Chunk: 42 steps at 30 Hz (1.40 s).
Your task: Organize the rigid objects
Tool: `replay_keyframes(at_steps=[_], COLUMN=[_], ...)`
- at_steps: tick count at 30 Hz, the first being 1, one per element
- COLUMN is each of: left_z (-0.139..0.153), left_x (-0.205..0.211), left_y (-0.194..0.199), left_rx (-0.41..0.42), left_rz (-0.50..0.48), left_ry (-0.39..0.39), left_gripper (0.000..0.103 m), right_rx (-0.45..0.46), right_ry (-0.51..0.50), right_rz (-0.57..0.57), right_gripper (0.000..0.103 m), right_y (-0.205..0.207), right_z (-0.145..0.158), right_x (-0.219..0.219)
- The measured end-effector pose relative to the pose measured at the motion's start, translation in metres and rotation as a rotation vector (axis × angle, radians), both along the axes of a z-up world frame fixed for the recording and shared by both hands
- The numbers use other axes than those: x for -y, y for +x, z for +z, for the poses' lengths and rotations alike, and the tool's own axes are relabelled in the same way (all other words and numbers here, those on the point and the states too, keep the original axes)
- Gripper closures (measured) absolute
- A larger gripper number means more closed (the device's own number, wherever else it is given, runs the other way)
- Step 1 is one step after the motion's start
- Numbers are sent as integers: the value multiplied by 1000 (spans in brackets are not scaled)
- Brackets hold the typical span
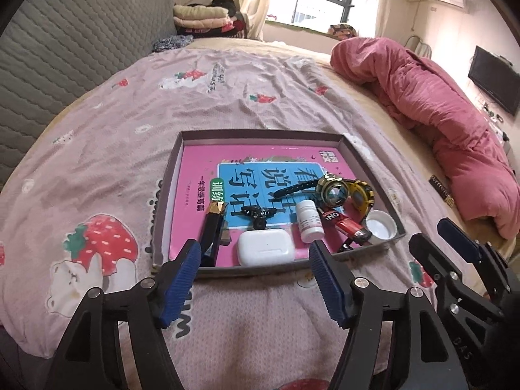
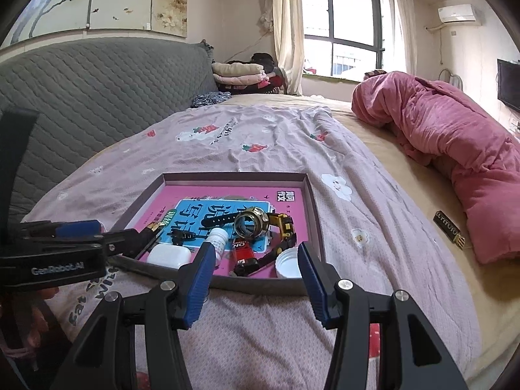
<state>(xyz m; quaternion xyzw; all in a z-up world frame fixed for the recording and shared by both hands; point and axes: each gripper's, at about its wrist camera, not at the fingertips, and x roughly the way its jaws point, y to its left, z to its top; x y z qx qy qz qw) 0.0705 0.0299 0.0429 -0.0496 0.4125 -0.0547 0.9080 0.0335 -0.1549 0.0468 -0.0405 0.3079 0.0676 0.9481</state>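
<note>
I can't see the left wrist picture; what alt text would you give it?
A shallow tray on a pink bedsheet holds a pink book, a white earbud case, a small bottle, a white cap, a watch and other small things. The open, empty left gripper frames its near edge, with the right gripper alongside.

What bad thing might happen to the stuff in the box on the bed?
The tray sits on soft, wrinkled bedding, so a bump might tip it. The small white bottle stands upright among crowded things and may topple. One small dark object lies outside on the bed and may get forgotten.
</note>
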Motion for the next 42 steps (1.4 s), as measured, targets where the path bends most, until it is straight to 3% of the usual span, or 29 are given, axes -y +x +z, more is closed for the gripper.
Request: replay_keyframes(at_steps=[10, 21, 26, 42], left_z=[19, 43, 51, 32], left_x=[-8, -8, 2, 6], left_y=[-27, -63, -79, -88], left_rx=[31, 104, 125, 61], left_rz=[12, 57, 55, 74], left_ry=[29, 64, 83, 99], left_gripper=[32, 31, 32, 32], right_rx=[13, 58, 70, 26], right_ry=[1, 71, 54, 70], right_rz=[-27, 18, 22, 28], right_gripper=[51, 51, 51, 51], right_y=[-21, -43, -54, -64], right_z=[13, 31, 35, 27], right_x=[-1, -3, -3, -12])
